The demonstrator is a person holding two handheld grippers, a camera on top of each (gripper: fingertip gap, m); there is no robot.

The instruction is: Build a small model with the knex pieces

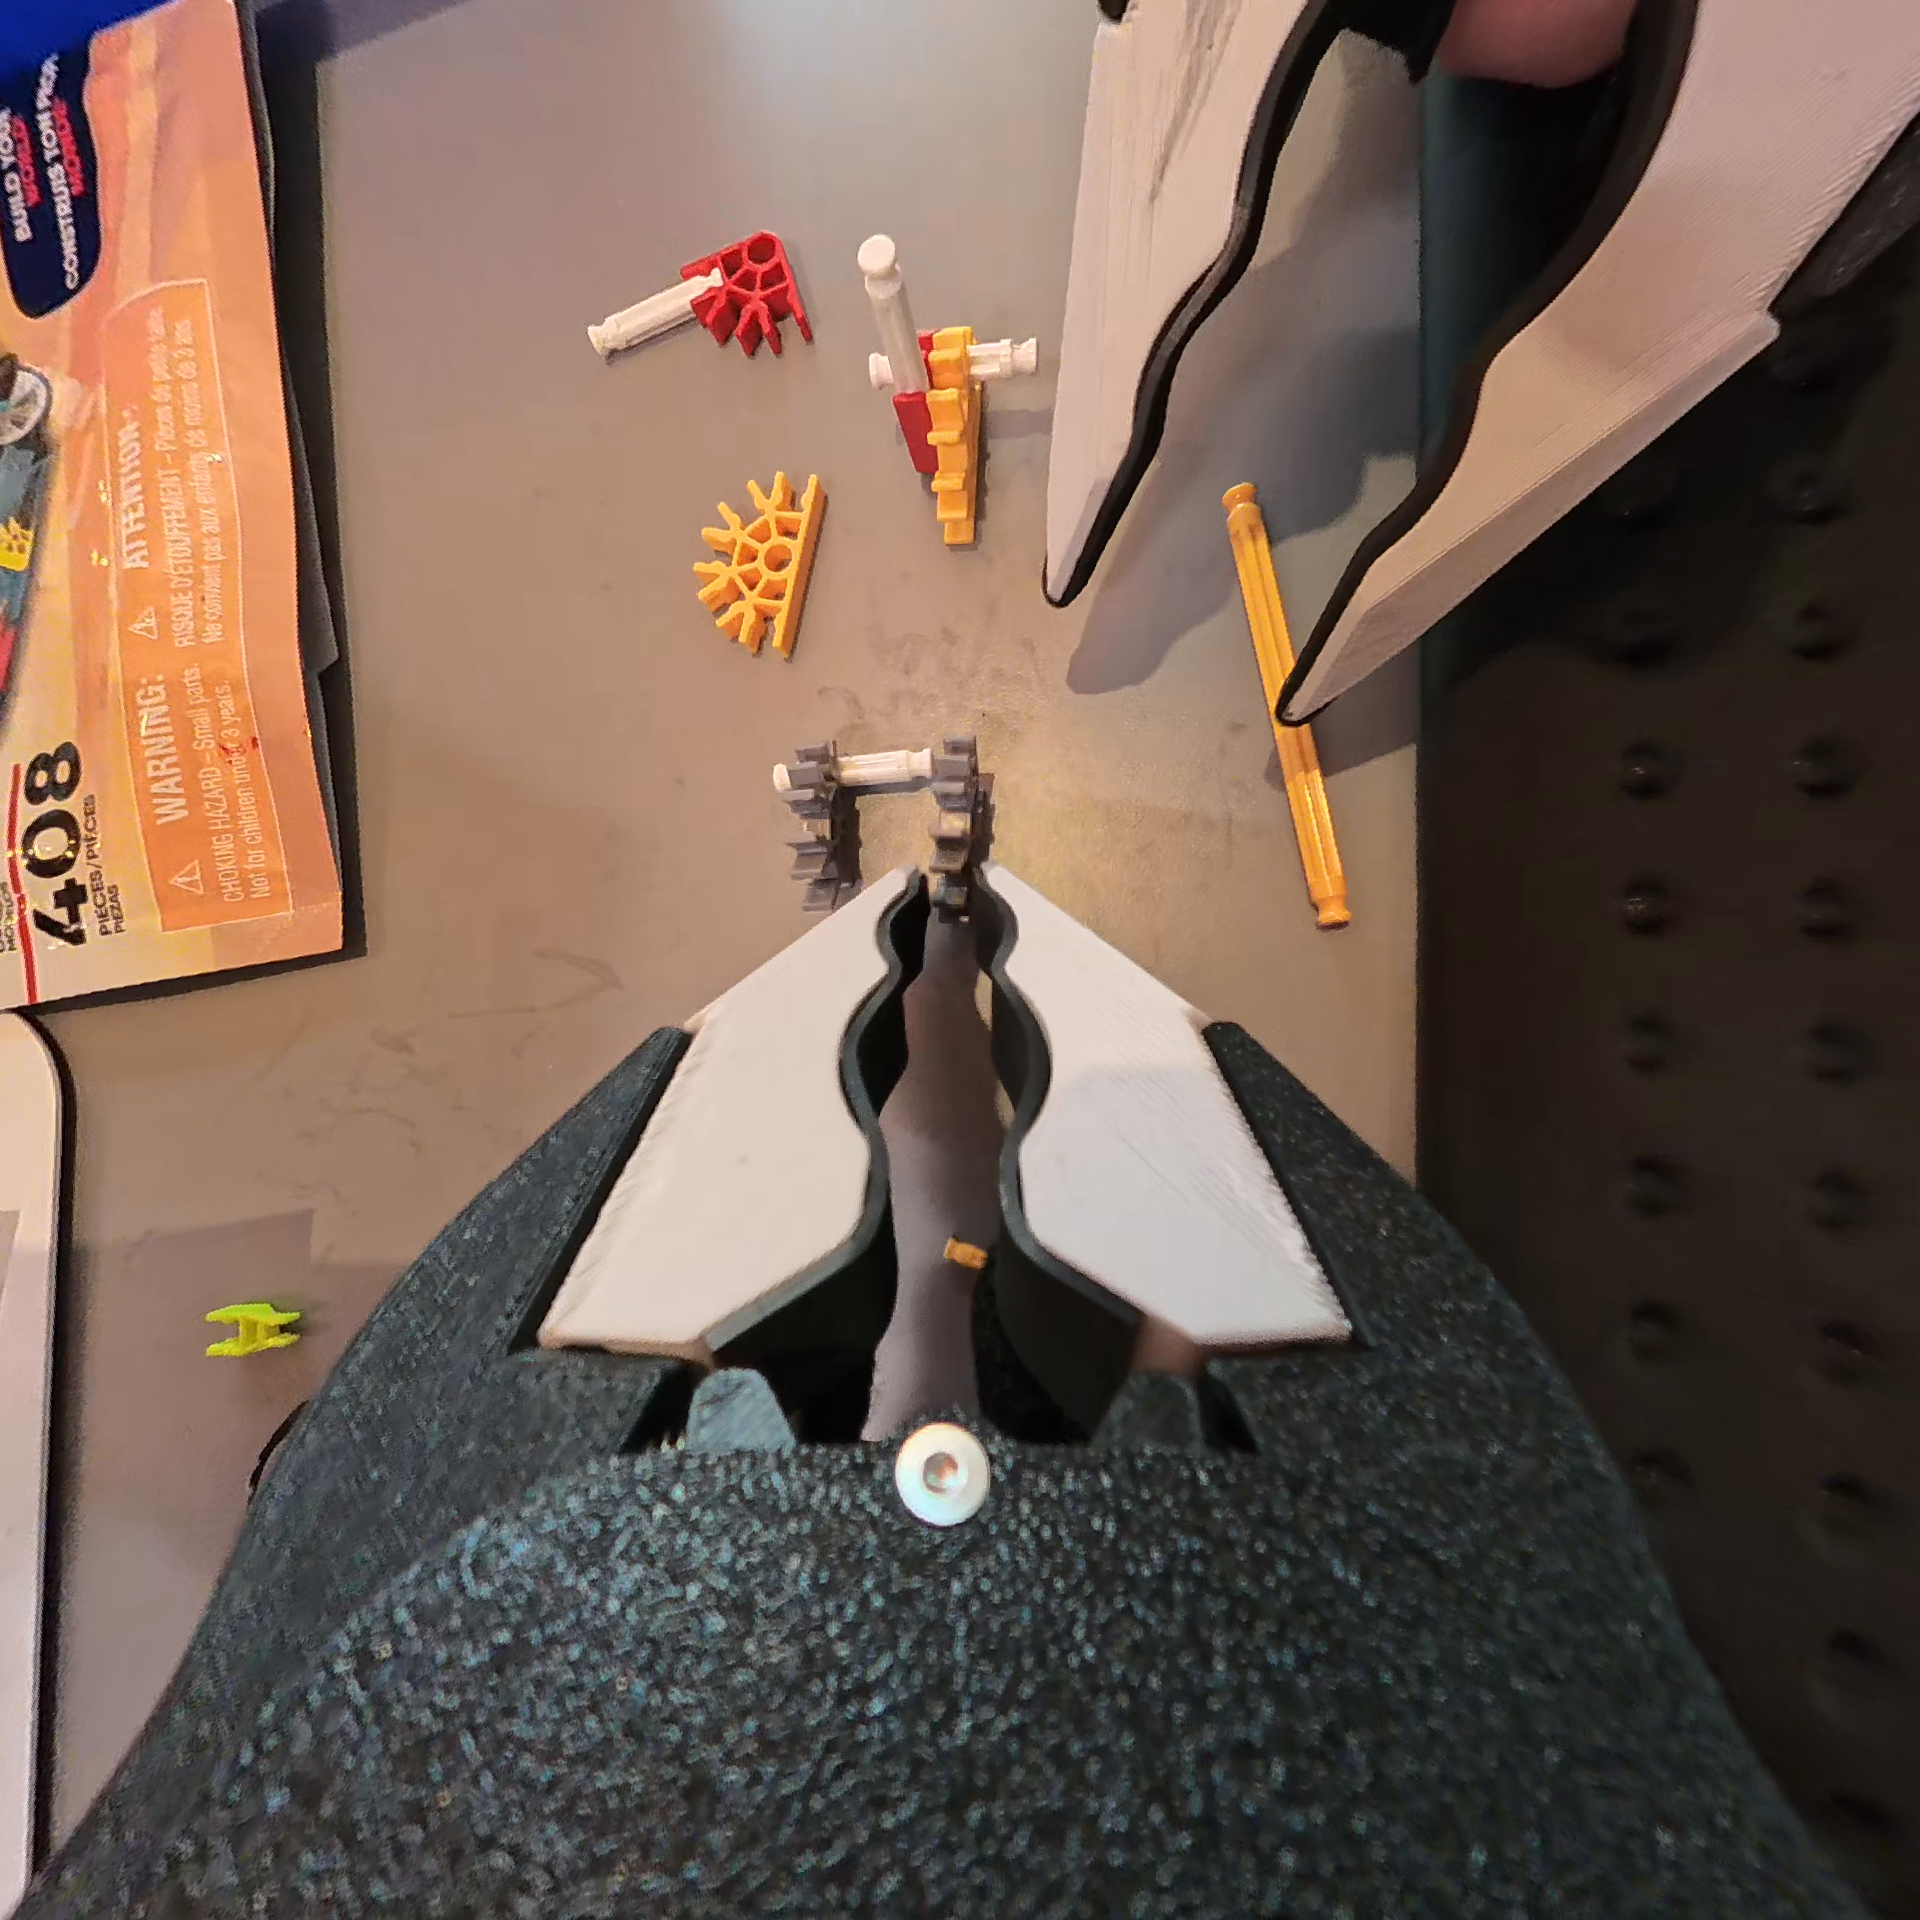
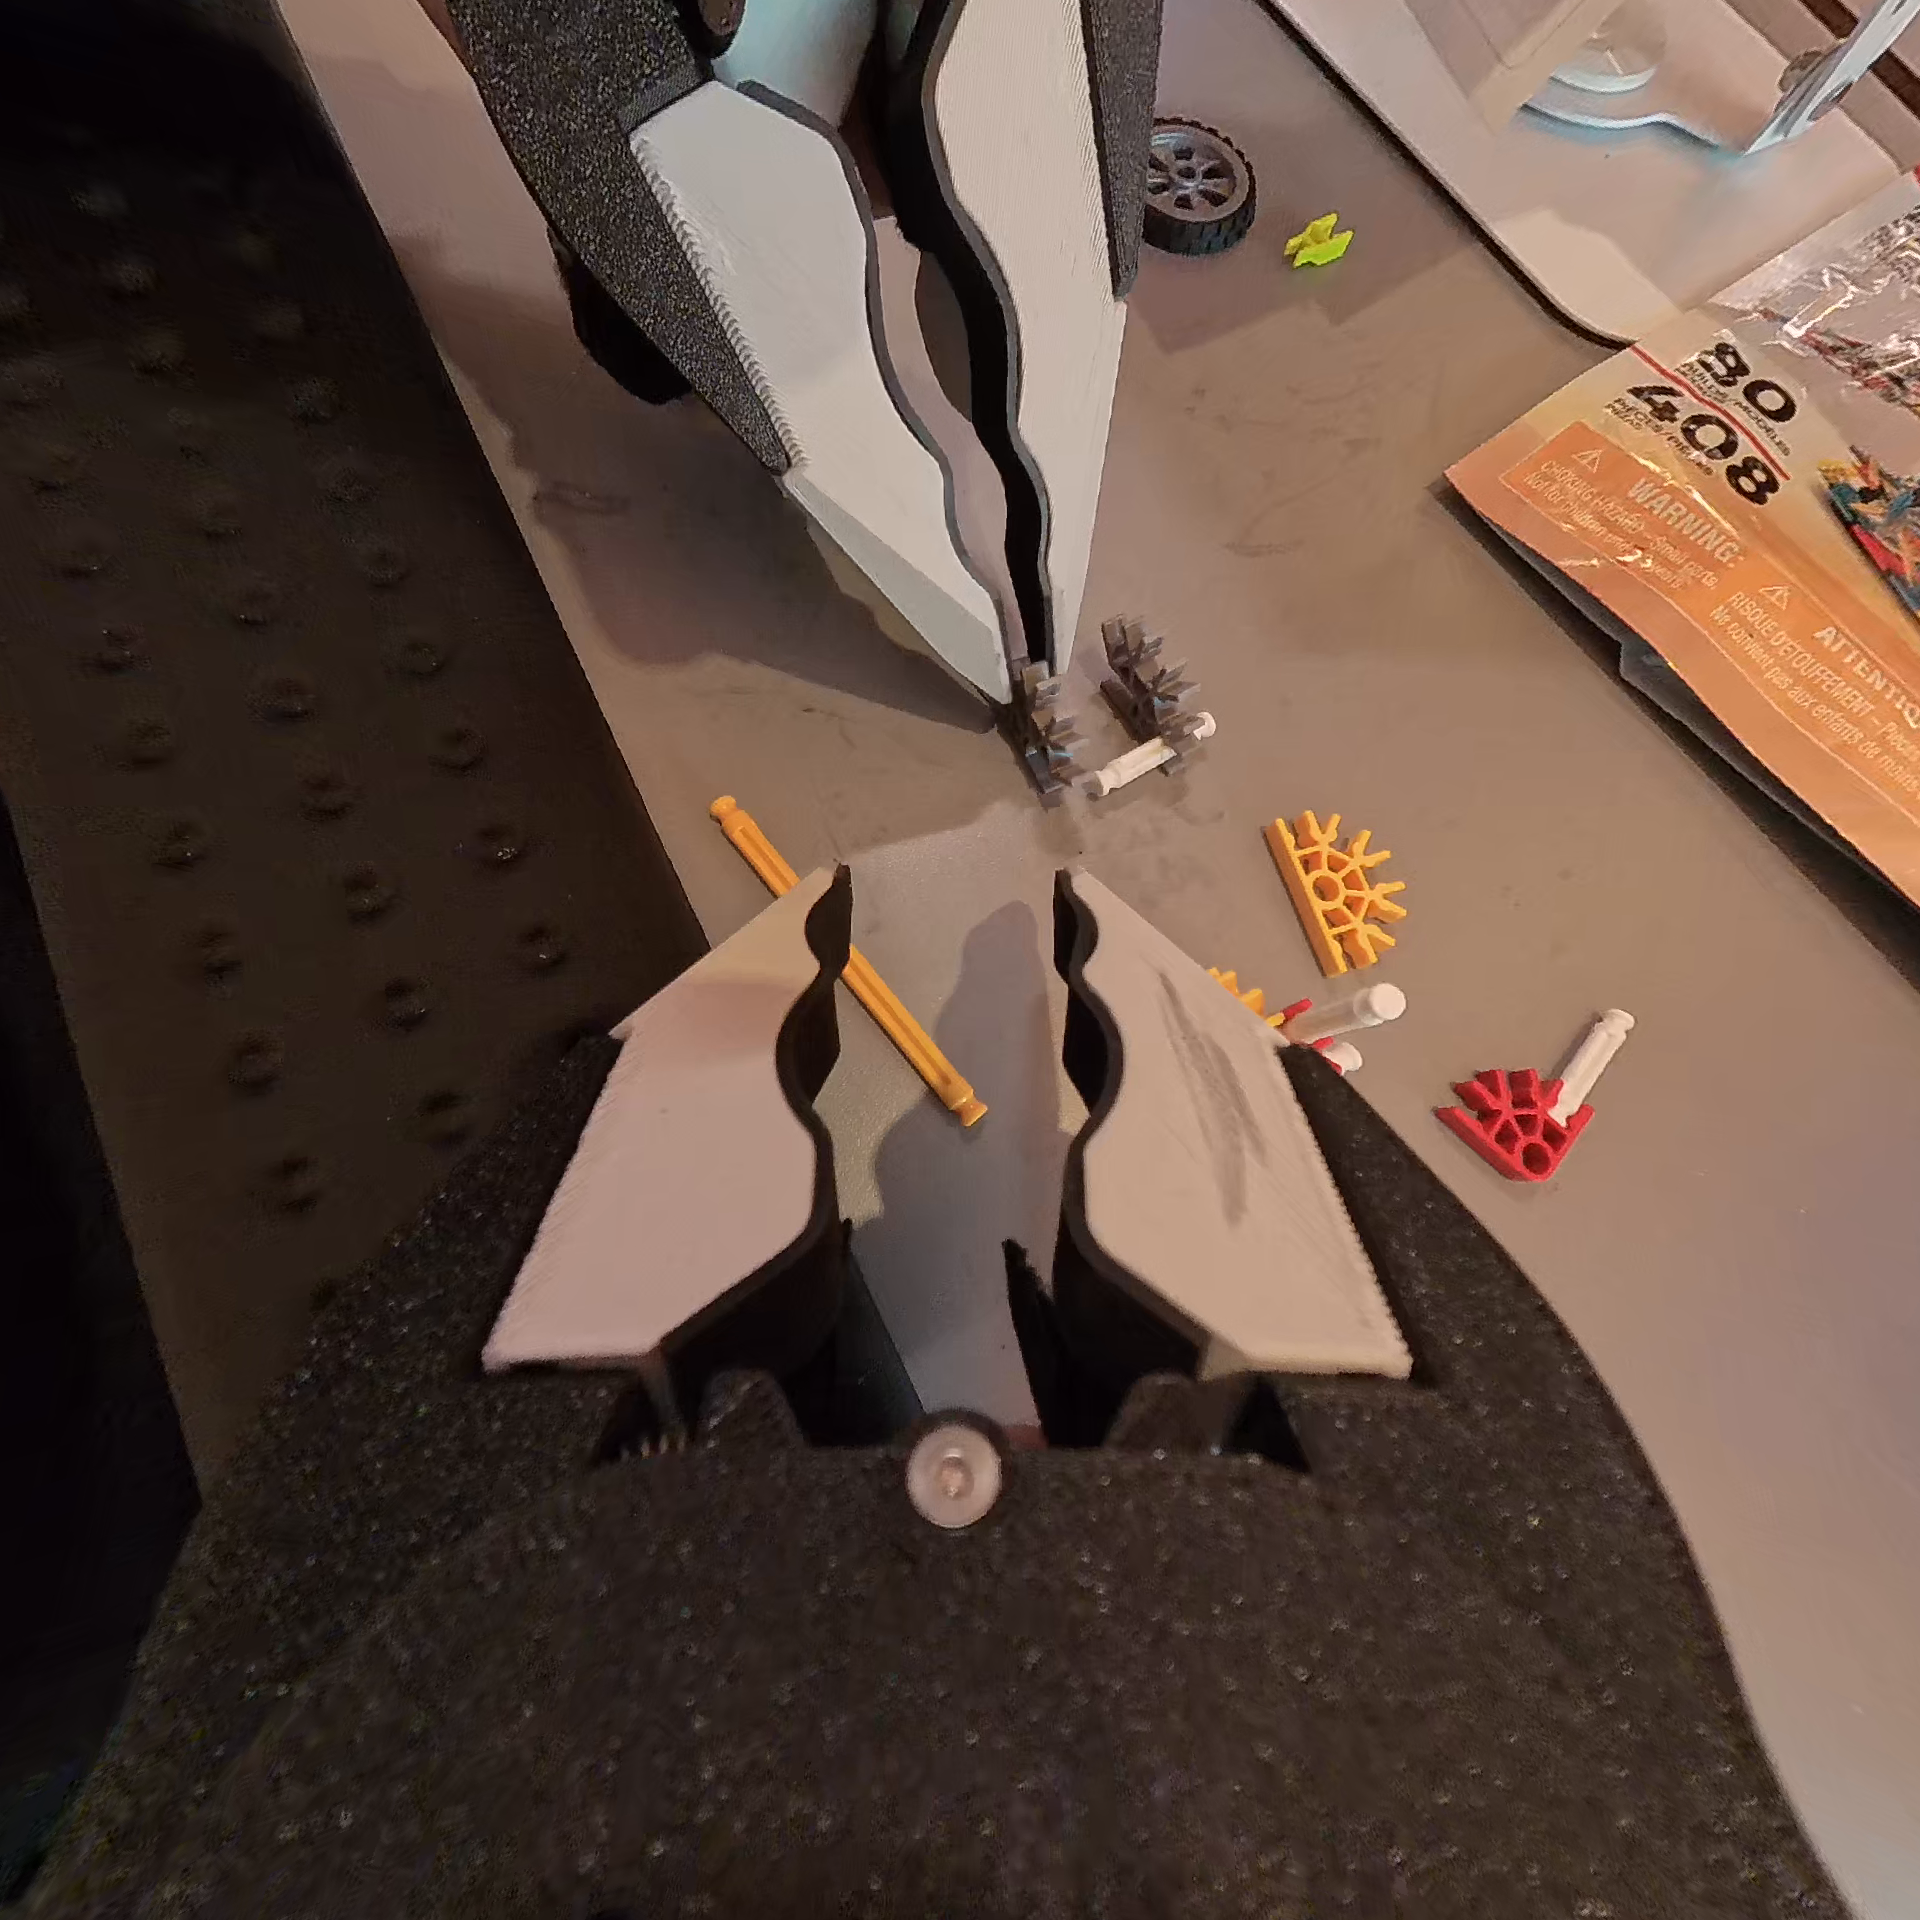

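A small assembly of two grey toothed connectors joined by a white rod (image 1: 883, 771) stands on the grey table. My left gripper (image 1: 951, 888) is shut on the right-hand grey connector (image 1: 958, 821). The right wrist view shows it pinching that connector (image 2: 1044, 732), with the other grey connector (image 2: 1148, 686) free beside it. My right gripper (image 2: 951, 899) is open and empty, hovering over a long yellow rod (image 2: 894, 1003). In the left wrist view it (image 1: 1174, 655) straddles that rod (image 1: 1294, 727).
A flat yellow connector (image 1: 764, 566), a red connector with a white rod (image 1: 727, 296) and a red-yellow cluster with white rods (image 1: 940, 405) lie beyond. An orange printed bag (image 1: 177, 520) lies left. A lime clip (image 1: 252, 1330) and a toy wheel (image 2: 1195, 187) lie nearby. A black studded mat (image 1: 1683, 1143) borders the table. The tips of one gripper are about 5 cm away from the tips of the other.
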